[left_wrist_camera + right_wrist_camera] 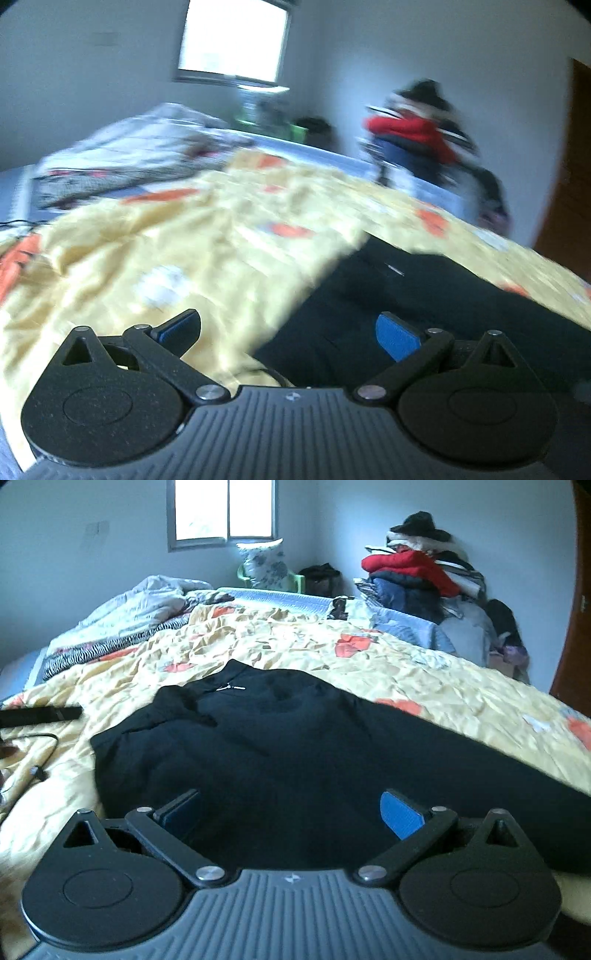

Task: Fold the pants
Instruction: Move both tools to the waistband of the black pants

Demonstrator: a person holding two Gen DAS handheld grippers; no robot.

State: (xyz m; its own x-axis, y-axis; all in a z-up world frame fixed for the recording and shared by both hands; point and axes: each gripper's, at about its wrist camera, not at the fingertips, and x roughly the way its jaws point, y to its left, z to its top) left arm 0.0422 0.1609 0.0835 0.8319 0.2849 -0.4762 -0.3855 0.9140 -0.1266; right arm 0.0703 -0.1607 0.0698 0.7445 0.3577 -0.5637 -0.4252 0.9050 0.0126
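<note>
Closest in, the left gripper (288, 334) showed its ribbed grey body and two black round hinge housings, jaws spread wide with nothing between the blue pads (397, 336). It hung over the seam where crinkled yellow bedspread (147, 236) met dark cloth, the left finger above the spread, the right one above the pants (424, 306). That view was smeared with motion blur, so fine detail was lost.

Over to the right gripper (291, 814): same ribbed body, same matte black arms, jaws likewise wide apart and empty, both fingers poised above the pants (280, 746). The pants lay flat in the middle of the bed, black, smooth and soft-looking, with a small metal zipper pull (231, 688) glinting near the far end.

Sweeping left to right in the right wrist view: a flat black bar (40, 714) and a thin cable (40, 757) lay on the spread at the left edge; a rumpled white duvet (140, 605) with a zebra-striped edge sat farther back; a bright window (225, 511) was in the wall; a heap of clothes (417, 576), red on top, was stacked at the right.
</note>
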